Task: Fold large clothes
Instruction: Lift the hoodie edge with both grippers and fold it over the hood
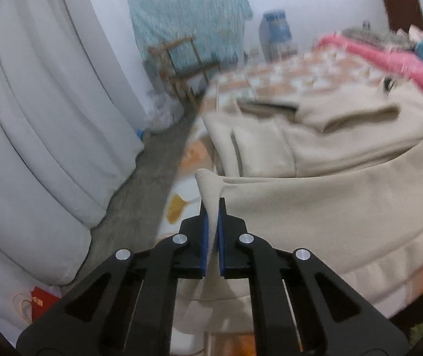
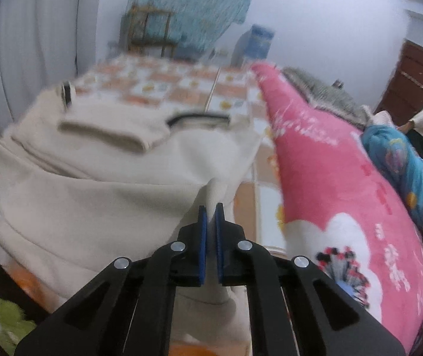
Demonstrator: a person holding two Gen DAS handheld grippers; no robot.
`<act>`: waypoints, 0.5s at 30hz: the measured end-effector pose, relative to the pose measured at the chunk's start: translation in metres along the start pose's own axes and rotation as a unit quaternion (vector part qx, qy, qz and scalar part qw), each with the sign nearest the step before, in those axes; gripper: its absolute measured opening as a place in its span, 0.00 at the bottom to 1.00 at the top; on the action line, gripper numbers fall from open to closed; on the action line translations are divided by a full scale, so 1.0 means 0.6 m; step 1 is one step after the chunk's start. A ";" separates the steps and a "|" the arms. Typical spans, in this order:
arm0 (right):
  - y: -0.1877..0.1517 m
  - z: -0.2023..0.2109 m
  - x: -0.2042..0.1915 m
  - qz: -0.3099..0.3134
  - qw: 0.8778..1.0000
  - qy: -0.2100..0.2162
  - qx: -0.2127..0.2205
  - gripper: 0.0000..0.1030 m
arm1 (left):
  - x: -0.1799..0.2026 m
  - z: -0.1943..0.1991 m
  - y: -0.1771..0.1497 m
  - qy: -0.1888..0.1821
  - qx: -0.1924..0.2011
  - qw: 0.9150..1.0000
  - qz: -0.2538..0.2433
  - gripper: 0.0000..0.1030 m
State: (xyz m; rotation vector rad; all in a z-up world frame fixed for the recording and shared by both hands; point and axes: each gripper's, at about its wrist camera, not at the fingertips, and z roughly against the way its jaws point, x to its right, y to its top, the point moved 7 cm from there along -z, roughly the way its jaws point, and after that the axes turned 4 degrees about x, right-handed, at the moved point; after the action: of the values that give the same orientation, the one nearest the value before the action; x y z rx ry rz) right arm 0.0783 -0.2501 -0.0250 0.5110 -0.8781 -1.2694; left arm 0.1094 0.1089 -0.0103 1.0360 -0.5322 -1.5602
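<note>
Because only a thin peak of beige cloth sits between the blue pads of the left gripper (image 1: 212,207), pressed together on the hem corner of the beige garment (image 1: 315,207), could slip free if pulled hard or jerked. Same risk at the right gripper (image 2: 210,212): jaws pinched shut on the opposite corner, with just a small tuft poking out past the tips. Between and beyond the two sets of jaws, hem stretched taut and lifted off the patterned bed sheet (image 1: 285,80); uneven pull from one side likely to skew the fold line or drag the whole garment toward the near edge of the bed. Further ahead of the jaws, rest of the garment lying flat, with a sleeve already folded across the body and a dark-lined collar at the far end; carrying the hem too fast could ruffle that sleeve out of place. Just right of the right jaws, pink blanket (image 2: 345,192) crowding the cloth, apt to snag the corner. Past the left jaws, bed edge and floor, where loose fabric might slide off.
</note>
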 end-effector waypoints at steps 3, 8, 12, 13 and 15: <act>0.027 0.062 0.009 -0.013 0.999 -0.009 0.044 0.05 | -0.024 0.058 0.028 0.007 0.043 0.999 0.020 0.05; 0.090 0.123 0.025 -0.017 0.994 -0.022 0.108 0.05 | -0.054 0.119 0.105 -0.007 0.115 0.992 0.042 0.05; 0.163 0.105 0.042 0.000 0.988 -0.029 0.149 0.05 | -0.061 0.100 0.171 -0.018 0.148 0.988 0.045 0.05; 0.177 0.095 0.044 0.000 0.988 -0.027 0.152 0.05 | -0.064 0.080 0.194 -0.022 0.153 0.987 0.046 0.05; 0.213 0.054 0.057 -0.004 0.988 -0.020 0.155 0.05 | -0.069 0.043 0.222 -0.028 0.149 0.987 0.051 0.05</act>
State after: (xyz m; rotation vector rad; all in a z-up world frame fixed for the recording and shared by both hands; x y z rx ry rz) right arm 0.1306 -0.2463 0.1007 0.7359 -1.1171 -1.1581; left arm 0.1596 0.1076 0.1222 1.1702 -0.8645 -1.4495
